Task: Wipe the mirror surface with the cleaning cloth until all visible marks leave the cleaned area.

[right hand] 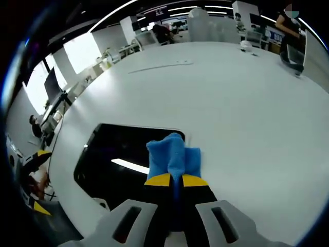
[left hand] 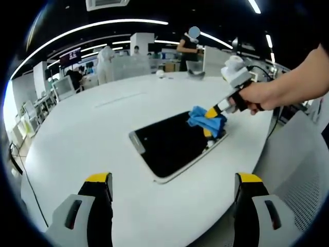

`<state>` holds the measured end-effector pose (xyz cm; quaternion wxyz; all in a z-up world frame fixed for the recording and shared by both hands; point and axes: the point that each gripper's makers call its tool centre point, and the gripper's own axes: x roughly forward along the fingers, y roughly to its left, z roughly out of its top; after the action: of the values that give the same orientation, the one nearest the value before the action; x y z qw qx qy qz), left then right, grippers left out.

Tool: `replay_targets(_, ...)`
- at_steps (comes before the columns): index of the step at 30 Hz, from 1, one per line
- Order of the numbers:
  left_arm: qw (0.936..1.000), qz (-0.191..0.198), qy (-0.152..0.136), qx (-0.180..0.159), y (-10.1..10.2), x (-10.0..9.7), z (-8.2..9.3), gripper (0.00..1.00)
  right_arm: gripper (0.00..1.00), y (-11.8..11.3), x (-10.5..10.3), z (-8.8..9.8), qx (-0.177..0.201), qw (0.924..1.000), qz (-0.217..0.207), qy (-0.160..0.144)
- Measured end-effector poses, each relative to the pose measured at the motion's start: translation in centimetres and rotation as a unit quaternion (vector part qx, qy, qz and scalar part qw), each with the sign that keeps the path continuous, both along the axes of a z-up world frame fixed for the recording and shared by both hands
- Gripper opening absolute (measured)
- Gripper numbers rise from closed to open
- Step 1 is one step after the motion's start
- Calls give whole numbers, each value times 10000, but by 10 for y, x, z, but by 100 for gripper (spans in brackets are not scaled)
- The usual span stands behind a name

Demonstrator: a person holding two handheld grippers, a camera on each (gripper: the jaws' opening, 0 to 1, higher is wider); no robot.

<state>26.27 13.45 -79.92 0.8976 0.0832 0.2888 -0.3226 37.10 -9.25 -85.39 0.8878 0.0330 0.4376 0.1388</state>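
A dark rectangular mirror [left hand: 169,145] with a pale frame lies flat on the white round table [left hand: 103,128]. My right gripper [left hand: 212,121] is shut on a blue cleaning cloth [left hand: 205,119] and presses it on the mirror's far right corner; a person's hand holds it. In the right gripper view the cloth [right hand: 172,157] sticks out between my right gripper's [right hand: 174,180] yellow-tipped jaws, over the mirror's [right hand: 118,157] right edge. A ceiling light reflects in the glass. My left gripper [left hand: 174,180] stands open near the table's front edge, short of the mirror, with nothing in it.
A small white object [left hand: 160,73] and a dark container [left hand: 195,72] sit at the table's far side. People, desks and monitors fill the room behind. The table edge [left hand: 267,139] drops off just right of the mirror.
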Motion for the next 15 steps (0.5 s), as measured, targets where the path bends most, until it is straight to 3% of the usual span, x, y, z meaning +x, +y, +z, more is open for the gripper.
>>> replay_targets(15, 10000, 19, -5, 20, 1, 0, 0, 99, 0, 0, 0, 0, -18, 10000, 10, -11)
